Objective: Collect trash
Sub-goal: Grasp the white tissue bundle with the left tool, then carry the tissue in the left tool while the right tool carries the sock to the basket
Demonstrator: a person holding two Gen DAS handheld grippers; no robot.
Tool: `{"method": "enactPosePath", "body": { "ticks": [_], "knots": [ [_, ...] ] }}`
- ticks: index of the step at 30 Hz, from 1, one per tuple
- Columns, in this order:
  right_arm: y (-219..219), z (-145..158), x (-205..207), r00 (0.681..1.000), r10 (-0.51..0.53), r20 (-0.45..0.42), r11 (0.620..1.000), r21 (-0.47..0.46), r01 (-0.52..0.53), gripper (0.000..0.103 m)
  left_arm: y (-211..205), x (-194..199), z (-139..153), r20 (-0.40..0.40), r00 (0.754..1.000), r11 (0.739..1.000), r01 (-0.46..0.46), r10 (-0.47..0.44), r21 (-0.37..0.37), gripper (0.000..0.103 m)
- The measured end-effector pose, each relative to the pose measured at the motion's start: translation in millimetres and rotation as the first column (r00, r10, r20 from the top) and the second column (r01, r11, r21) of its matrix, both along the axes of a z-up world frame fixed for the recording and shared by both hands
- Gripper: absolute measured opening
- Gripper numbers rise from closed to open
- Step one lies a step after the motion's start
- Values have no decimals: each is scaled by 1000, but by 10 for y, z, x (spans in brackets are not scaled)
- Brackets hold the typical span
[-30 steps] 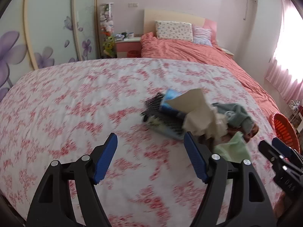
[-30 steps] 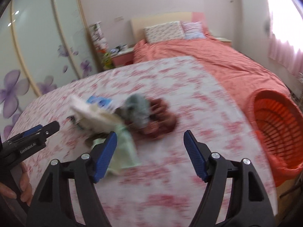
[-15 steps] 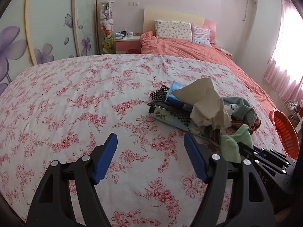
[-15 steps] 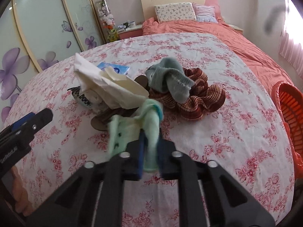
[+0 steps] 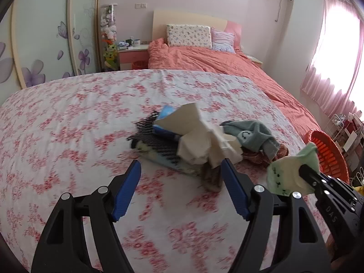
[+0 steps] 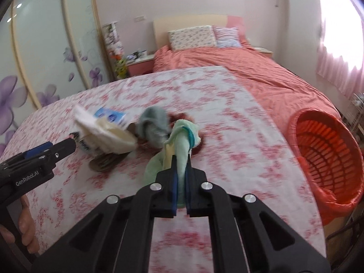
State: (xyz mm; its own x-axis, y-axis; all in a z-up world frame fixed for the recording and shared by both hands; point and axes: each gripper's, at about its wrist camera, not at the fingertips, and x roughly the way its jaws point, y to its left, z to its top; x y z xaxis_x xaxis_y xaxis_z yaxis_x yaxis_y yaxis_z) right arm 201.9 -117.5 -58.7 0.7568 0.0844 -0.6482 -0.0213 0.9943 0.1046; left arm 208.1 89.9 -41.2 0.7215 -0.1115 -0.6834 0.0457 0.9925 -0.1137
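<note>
A pile lies on the floral sheet (image 5: 79, 118): crumpled cream paper (image 5: 200, 136), a blue packet (image 5: 165, 111), black mesh (image 5: 163, 147), a grey-blue sock (image 5: 252, 136) and a brown scrunchie (image 5: 254, 157). My right gripper (image 6: 180, 170) is shut on a light green sock (image 6: 182, 141), lifted above the sheet; it also shows in the left wrist view (image 5: 289, 173). My left gripper (image 5: 180, 188) is open and empty, just in front of the pile. The orange basket (image 6: 327, 154) stands at the bed's right side.
A coral-covered bed (image 5: 216, 68) with pillows (image 5: 188, 35) lies beyond. A nightstand (image 5: 133, 54) and flowered wardrobe doors (image 5: 45, 45) are at the left. A pink curtain (image 5: 336, 56) and a wire rack (image 5: 341, 127) are at the right.
My right gripper has lifted the green sock off the pile and moved right, toward the basket. My left gripper has edged closer to the pile, still open.
</note>
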Motion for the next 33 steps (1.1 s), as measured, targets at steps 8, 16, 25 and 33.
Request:
{"method": "enactPosePath", "body": {
  "ticks": [8,16,25,33],
  "knots": [
    [-260,27,14,998,-55,4,998,18,55,6,-258,310,-4,-36,999,1000,0,0,14,72],
    [-358,55,-48,998,-66,5,998,11,66,6,-248,518,-118,-99,995,999,-18,15,-27,58],
    [-468,213,-114,995,-87,38,996,26,86,6,-243,463,70,-48,999,1000,0,0,10,30],
    [-489,352,-172,994,-88,69,996,32,86,6,-181,370,321,4,1000,1000,-14,14,26,30]
  ]
}}
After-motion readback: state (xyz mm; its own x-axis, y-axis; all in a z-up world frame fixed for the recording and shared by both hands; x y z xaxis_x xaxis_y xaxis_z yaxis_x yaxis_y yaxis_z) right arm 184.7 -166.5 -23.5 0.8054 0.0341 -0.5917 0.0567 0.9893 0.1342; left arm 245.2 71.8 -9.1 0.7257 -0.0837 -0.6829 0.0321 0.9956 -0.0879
